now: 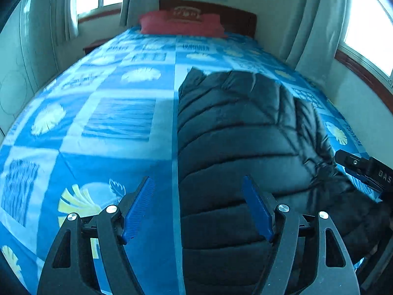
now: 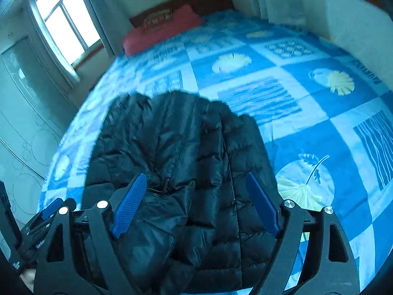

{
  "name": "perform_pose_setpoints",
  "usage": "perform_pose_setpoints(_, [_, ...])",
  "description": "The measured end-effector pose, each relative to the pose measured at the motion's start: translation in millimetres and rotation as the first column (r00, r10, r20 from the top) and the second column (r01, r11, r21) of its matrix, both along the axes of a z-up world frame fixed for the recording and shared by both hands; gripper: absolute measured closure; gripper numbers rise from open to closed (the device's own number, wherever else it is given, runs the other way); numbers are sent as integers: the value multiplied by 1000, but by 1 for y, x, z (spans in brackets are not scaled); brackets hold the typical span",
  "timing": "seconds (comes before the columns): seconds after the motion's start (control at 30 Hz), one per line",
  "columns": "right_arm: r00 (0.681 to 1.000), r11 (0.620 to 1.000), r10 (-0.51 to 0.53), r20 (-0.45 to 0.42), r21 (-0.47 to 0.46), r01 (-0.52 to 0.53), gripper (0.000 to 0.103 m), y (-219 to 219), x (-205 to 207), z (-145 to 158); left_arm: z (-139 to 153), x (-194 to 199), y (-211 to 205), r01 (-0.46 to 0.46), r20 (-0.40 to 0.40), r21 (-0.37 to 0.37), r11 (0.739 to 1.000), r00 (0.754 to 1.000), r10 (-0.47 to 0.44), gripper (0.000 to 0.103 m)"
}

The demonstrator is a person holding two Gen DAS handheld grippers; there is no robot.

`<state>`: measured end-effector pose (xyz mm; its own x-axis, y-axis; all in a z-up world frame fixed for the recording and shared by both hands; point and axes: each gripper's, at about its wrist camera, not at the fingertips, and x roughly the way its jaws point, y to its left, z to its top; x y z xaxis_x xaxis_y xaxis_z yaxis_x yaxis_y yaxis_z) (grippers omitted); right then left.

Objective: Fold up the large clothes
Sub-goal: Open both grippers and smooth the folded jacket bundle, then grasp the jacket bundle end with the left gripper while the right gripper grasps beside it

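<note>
Your left gripper (image 1: 198, 207) stands with its jaws wide apart and nothing pressed between the blue pads; its left pad hangs over bare bedspread, its right pad over the jacket's near left edge. Your right gripper (image 2: 196, 205) is likewise spread wide and empty, both pads above the jacket's near part. No earlier view is on hand to compare.

Writing: the letters "DAS" can be read on the black body of the other tool at the right edge of the left wrist view. The gold motif on the red pillow (image 1: 181, 23) and the lettering on the tool at the lower left of the right wrist view are too blurred to read.

Largest first: the bed (image 1: 98, 113), under a blue patchwork bedspread, runs from near to the far wooden headboard (image 1: 235, 14). The black quilted jacket (image 1: 235, 142) lies folded lengthwise on its near part, its long left edge along the sheet's centre seam. Open bedspread lies on either side and beyond. Curtains (image 1: 312, 22) and windows flank the bed.
</note>
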<state>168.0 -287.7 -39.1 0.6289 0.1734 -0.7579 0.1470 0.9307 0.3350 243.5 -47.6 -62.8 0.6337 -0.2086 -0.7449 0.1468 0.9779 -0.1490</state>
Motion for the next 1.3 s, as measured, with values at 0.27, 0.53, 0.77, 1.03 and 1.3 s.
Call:
perform_pose_setpoints(0.27, [997, 993, 70, -19, -95, -72, 85, 16, 0, -12, -7, 4, -2, 41, -3, -58, 997, 999, -41, 30])
perform_pose_setpoints(0.53, [997, 976, 18, -71, -217, -33, 89, -19, -3, -44, -19, 4, -27, 129, -7, -60, 990, 992, -129, 29])
perform_pose_setpoints(0.77, [995, 991, 12, -95, -134, -25, 90, -44, 6, -74, -52, 20, -59, 162, -49, -7, 987, 986, -162, 29])
perform_pose_setpoints(1.03, [997, 985, -14, -70, -171, 2, 77, -43, -11, -48, -46, 8, -45, 149, -22, -48, 988, 988, -151, 30])
perform_pose_setpoints(1.3, [996, 955, 72, 54, -292, -54, 74, 5, -60, 15, -19, -25, -18, 116, 73, -38, 993, 991, -113, 30])
